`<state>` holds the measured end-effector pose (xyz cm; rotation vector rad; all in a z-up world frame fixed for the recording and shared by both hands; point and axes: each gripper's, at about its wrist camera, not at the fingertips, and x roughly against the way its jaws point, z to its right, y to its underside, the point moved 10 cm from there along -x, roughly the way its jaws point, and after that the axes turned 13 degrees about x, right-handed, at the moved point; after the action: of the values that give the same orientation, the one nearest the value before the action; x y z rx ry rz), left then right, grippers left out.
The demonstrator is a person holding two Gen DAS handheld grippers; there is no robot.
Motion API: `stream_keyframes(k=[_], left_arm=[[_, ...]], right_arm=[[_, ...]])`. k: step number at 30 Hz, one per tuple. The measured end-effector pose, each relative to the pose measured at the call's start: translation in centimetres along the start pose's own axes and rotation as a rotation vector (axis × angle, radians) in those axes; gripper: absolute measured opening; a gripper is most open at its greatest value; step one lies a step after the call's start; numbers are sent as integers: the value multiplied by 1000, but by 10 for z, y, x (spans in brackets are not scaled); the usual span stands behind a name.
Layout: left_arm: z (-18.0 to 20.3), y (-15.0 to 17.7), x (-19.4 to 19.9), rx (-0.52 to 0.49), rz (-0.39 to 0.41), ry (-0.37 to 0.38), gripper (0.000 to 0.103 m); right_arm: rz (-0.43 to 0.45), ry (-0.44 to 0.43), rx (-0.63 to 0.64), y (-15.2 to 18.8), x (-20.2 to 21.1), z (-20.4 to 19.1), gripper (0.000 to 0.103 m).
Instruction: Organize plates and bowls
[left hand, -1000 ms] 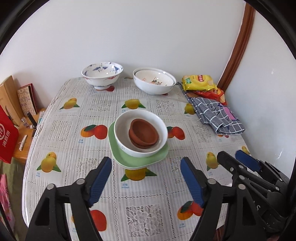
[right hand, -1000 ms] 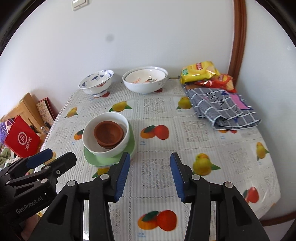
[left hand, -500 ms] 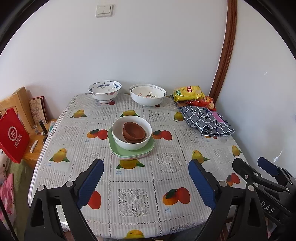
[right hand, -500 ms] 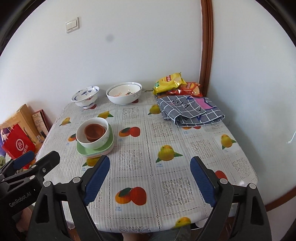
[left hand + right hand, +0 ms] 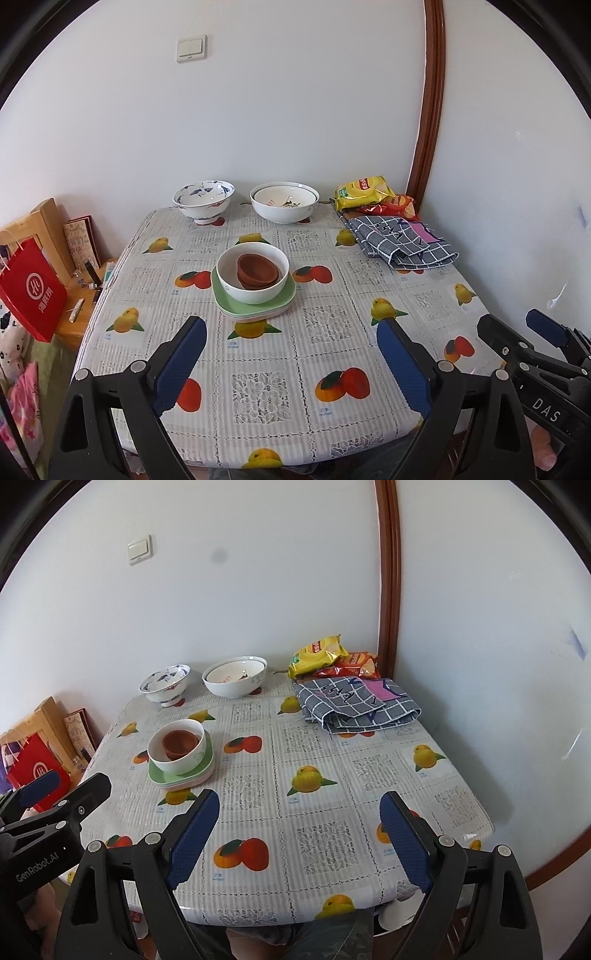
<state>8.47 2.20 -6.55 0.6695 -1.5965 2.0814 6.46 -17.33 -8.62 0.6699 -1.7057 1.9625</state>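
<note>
white walls meet behind a fruit-print tablecloth (image 5: 266, 369); both the left hand-held gripper (image 5: 291, 332) and right hand-held gripper (image 5: 299, 808) hover released, empty.

On my left tong's body (image 5: 35, 867) I read "GenRobot.AI" in white. My right tong's body (image 5: 546, 406) shows "DAS", the rest cut off. The red bag (image 5: 35, 291) carries a white round logo over characters too small to read. Printing on the snack packets (image 5: 364, 188) stays illegible.
</note>
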Motion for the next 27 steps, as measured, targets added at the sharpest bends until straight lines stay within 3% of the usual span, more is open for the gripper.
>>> stream_keyframes(k=[27], left_arm=[[-1, 4, -2, 13, -9, -2, 94]], right_arm=[[-2, 6, 5, 6, 3, -1, 88]])
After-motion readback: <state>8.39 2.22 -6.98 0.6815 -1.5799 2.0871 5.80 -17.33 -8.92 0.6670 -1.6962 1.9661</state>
